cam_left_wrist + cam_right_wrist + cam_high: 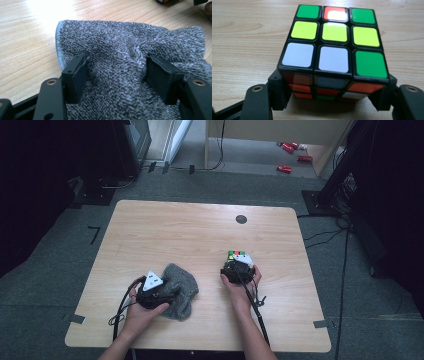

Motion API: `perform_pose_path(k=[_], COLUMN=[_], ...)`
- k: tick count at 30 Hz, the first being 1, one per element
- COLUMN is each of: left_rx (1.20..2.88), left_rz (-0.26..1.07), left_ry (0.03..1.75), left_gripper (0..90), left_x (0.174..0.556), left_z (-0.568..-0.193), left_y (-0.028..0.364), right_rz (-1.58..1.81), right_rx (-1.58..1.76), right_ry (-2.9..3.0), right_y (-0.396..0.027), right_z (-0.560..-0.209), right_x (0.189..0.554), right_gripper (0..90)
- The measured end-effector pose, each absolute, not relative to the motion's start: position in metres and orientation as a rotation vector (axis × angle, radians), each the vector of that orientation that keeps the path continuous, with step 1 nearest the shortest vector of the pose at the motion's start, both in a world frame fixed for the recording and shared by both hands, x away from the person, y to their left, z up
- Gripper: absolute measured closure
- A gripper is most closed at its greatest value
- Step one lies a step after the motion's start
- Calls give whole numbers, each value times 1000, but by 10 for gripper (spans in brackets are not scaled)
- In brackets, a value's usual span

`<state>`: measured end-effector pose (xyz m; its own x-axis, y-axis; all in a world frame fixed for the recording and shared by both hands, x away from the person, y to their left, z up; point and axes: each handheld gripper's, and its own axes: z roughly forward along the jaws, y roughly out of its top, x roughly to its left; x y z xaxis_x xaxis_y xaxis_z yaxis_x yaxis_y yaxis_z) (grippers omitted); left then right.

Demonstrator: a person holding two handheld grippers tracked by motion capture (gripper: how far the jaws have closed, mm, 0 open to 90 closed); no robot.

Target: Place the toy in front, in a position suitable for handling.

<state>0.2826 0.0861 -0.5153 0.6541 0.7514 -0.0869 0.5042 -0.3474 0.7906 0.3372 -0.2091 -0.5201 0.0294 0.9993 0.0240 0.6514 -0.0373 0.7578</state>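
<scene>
Evidently the work stood at its start: both things had been taken hold of, but nothing further showed as done. On the near left of the wooden surface (200, 235), the left gripper (161, 292) sat on the grey towel (181, 290), which lay crumpled rather than spread or folded; in the left gripper view a raised fold of the towel (125, 62) bulged between the two black pads (77, 75), which pressed into it from either side, so the gripper was clamped on the cloth. To the right, well apart from the towel, the puzzle cube (239, 257) rested on the surface with the right gripper (235, 270) just behind it on the near side. The right gripper view showed the cube (334, 47) wedged between the jaws at its lower edges, apparently gripped, its base on the wood. Judging from this, a likely aim was wiping the cube with the towel, and bringing the two together had not yet begun.
</scene>
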Motion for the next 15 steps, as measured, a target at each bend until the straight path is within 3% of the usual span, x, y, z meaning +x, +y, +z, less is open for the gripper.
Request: perform_pose_path(k=[15], left_rx=[2022], left_rz=[357], left_ry=[979], left_gripper=[349], left_x=[284], left_z=[-515], left_y=[87], right_rz=[887], right_rx=[1640], right_ry=[1727], right_y=[-230], right_z=[-505], right_x=[314], right_gripper=[343])
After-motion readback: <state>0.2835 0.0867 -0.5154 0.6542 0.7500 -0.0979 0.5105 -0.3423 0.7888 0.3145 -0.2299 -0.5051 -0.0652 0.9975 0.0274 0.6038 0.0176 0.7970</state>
